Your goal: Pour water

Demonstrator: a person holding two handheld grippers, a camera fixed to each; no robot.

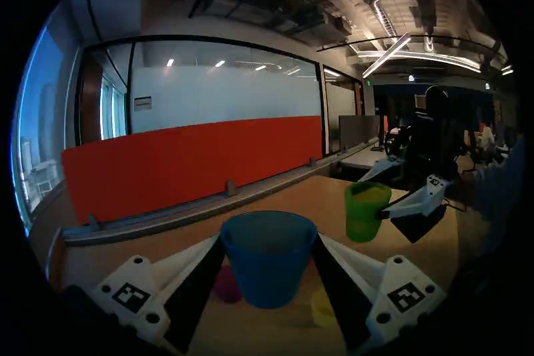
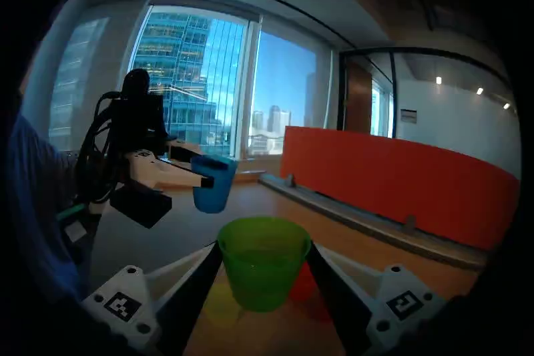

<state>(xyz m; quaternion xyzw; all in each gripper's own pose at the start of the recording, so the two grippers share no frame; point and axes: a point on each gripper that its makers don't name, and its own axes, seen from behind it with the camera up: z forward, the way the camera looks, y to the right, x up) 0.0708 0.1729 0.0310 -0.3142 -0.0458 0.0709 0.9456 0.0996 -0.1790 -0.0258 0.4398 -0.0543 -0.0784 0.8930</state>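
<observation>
Blue cup (image 1: 269, 256) pinched in left gripper (image 1: 269, 248), green cup (image 2: 264, 262) pinched in right gripper (image 2: 263, 252); both upright, apart from each other, held above the wooden table (image 1: 314, 197).

Both are small tapered plastic tumblers with smooth walls; the green one looks translucent. Likely light, slightly flexy, slick if wet, not fragile. Fingers press opposite sides of each cup below the rim, a sound hold; a harder squeeze may bow the wall. Can't tell the water level in either. Magenta cup (image 1: 227, 284) and yellow cup (image 1: 323, 308) sit on the table underneath.
</observation>
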